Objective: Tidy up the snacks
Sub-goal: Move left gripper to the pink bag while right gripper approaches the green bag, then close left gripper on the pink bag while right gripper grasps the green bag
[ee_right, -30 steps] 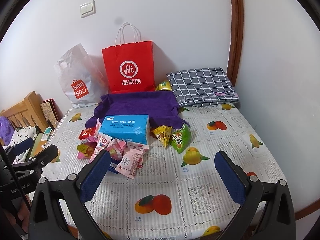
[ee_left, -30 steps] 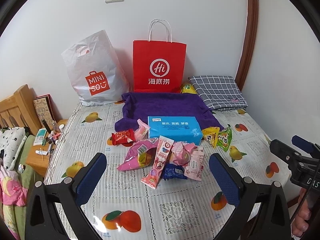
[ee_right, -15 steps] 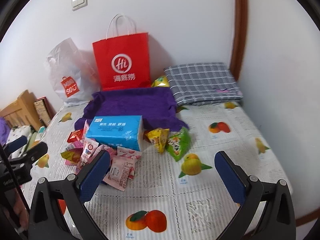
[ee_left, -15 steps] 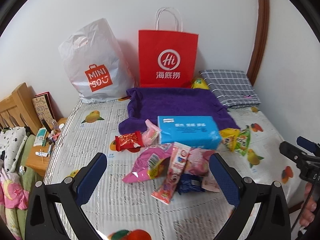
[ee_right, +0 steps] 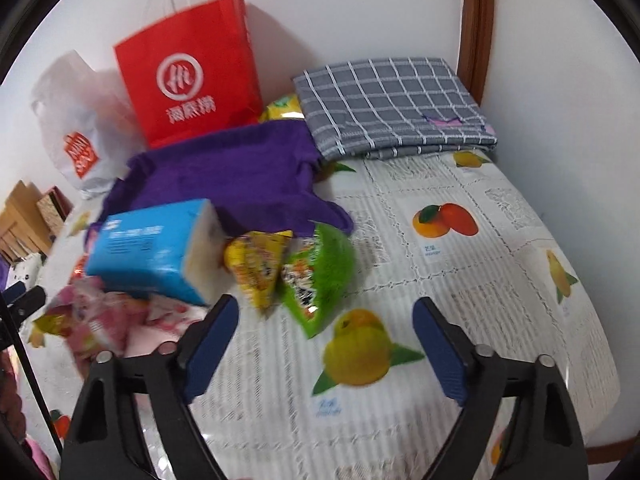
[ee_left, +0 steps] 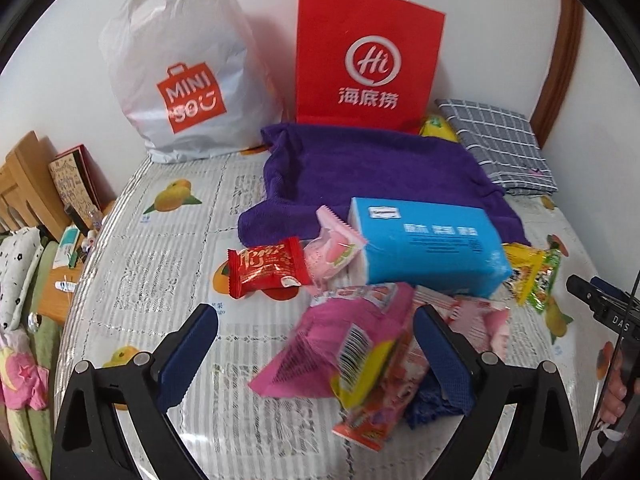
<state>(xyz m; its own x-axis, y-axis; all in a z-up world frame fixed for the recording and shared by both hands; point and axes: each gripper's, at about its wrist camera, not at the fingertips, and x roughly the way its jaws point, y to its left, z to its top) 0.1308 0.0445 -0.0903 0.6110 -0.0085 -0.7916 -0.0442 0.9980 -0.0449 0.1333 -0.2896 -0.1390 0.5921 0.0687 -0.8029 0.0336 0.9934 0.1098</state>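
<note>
Approach step: both tools closing but empty, left tool (ee_left: 316, 344) over the pink packet (ee_left: 336, 344) in the snack pile on the surface, right tool (ee_right: 324, 336) nearing the green packet (ee_right: 320, 276), blurred; next, probably pinch one packet.

Dark blue packet (ee_left: 430, 407), perhaps half-buried.

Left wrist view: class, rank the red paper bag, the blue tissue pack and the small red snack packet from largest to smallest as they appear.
1. Red paper bag
2. Blue tissue pack
3. Red snack packet
</note>
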